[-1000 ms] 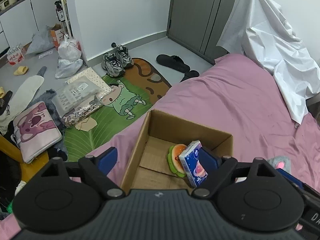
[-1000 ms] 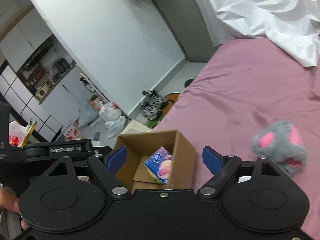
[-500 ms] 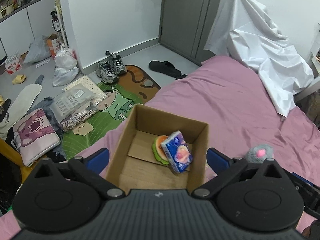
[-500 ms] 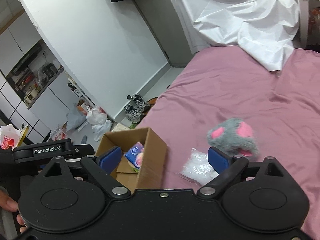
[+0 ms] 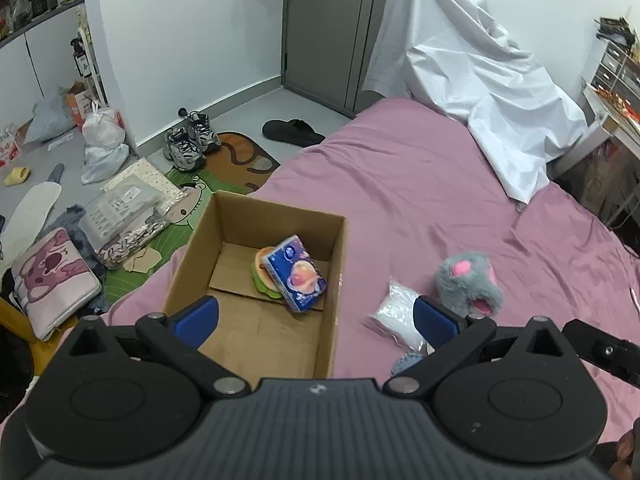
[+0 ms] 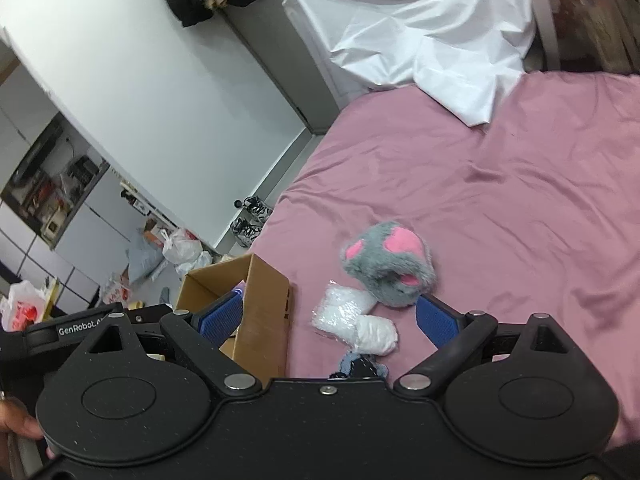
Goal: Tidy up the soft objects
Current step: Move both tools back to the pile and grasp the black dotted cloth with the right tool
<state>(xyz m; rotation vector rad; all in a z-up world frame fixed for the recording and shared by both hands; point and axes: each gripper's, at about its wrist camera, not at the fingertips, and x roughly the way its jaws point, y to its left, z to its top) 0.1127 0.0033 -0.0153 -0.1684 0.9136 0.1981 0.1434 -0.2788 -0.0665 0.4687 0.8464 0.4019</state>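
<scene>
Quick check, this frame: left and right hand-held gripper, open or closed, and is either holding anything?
Left hand-held gripper: open, holding nothing, above the cardboard box.
Right hand-held gripper: open, holding nothing, above the white packets.

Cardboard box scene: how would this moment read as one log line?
left gripper: open, empty | right gripper: open, empty | cardboard box: burger toy, tissue pack | bed: gray plush, white bags

- A cardboard box (image 5: 256, 280) sits on the bed (image 5: 420, 200), at its left edge.
- Inside it, a tissue pack (image 5: 296, 274) leans on a burger toy (image 5: 260, 276).
- Right of the box lie a plastic bag (image 5: 396, 312) and, just behind it, a plush toy (image 5: 468, 280).
- A sheet (image 5: 480, 88) is draped at the bed's far end.
</scene>
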